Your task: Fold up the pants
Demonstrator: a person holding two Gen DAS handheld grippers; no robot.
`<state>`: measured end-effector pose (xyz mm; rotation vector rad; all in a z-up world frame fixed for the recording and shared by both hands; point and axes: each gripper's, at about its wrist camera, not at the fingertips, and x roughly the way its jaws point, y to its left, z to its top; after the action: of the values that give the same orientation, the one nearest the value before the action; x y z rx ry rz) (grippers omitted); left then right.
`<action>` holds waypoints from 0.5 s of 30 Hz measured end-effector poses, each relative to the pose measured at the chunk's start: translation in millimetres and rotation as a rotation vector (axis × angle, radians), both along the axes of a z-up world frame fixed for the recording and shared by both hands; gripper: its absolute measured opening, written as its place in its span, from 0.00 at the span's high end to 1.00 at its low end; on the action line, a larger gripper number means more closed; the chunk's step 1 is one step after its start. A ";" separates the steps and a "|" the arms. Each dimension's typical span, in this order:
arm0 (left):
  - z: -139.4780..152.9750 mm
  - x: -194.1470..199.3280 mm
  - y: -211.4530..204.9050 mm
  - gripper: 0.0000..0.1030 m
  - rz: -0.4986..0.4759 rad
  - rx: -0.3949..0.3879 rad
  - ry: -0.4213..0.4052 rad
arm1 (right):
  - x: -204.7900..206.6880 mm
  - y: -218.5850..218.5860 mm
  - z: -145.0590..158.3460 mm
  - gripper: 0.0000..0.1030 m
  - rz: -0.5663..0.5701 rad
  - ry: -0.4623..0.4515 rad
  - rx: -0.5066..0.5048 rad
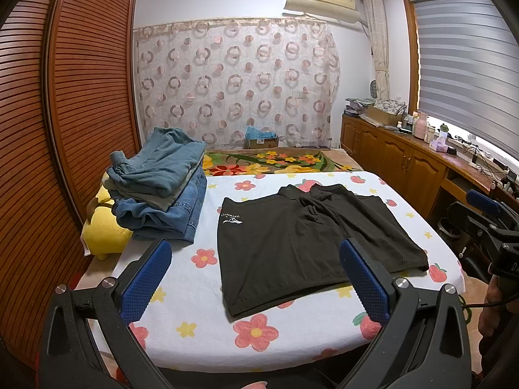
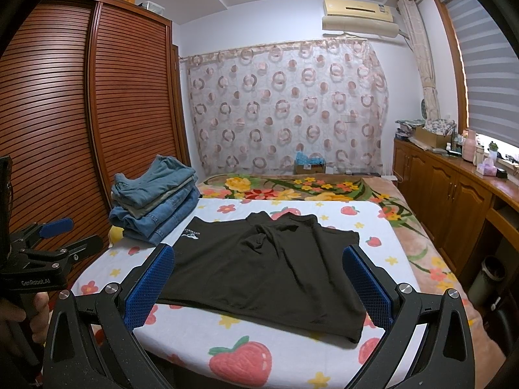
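Note:
A pair of black pants (image 1: 292,243) (image 2: 266,265) with a small white logo lies spread on the flower-and-strawberry cloth (image 1: 194,311) (image 2: 292,353) that covers the work surface. Its far part is rumpled. My left gripper (image 1: 254,259) hovers open over the near left part of the pants, with nothing between its blue pads (image 1: 146,278). At about the same height my right gripper (image 2: 258,259) is open over the near edge, and its pads (image 2: 369,288) are bare too. Each gripper shows at the side of the other view: the right gripper (image 1: 476,214) and the left gripper (image 2: 73,235).
A stack of folded jeans (image 1: 162,188) (image 2: 155,204) sits at the far left of the cloth. A yellow stool (image 1: 103,233) and a slatted wooden wardrobe (image 1: 65,113) stand on the left. A floral blanket (image 1: 275,160) lies beyond, and cluttered wooden cabinets (image 1: 405,162) line the right wall.

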<state>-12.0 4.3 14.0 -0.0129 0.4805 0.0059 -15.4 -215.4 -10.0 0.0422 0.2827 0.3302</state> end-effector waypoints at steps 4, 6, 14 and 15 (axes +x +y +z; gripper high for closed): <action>1.1 -1.0 0.6 0.00 0.001 0.002 -0.001 | 0.0 0.0 0.0 0.00 -0.001 0.001 0.000; 0.5 -0.6 -0.1 0.00 0.001 0.000 -0.001 | 0.1 -0.1 0.1 0.00 0.000 0.001 0.000; 5.4 0.2 -0.6 0.00 0.003 0.001 -0.004 | 0.1 -0.1 0.3 0.00 0.000 0.000 0.000; 5.8 0.1 -0.3 0.00 0.002 0.000 -0.004 | 0.2 -0.3 0.3 0.00 0.000 0.000 0.001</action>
<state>-11.9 4.0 19.8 -0.0132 0.4770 0.0081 -15.3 -215.7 -9.7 0.0429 0.2827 0.3304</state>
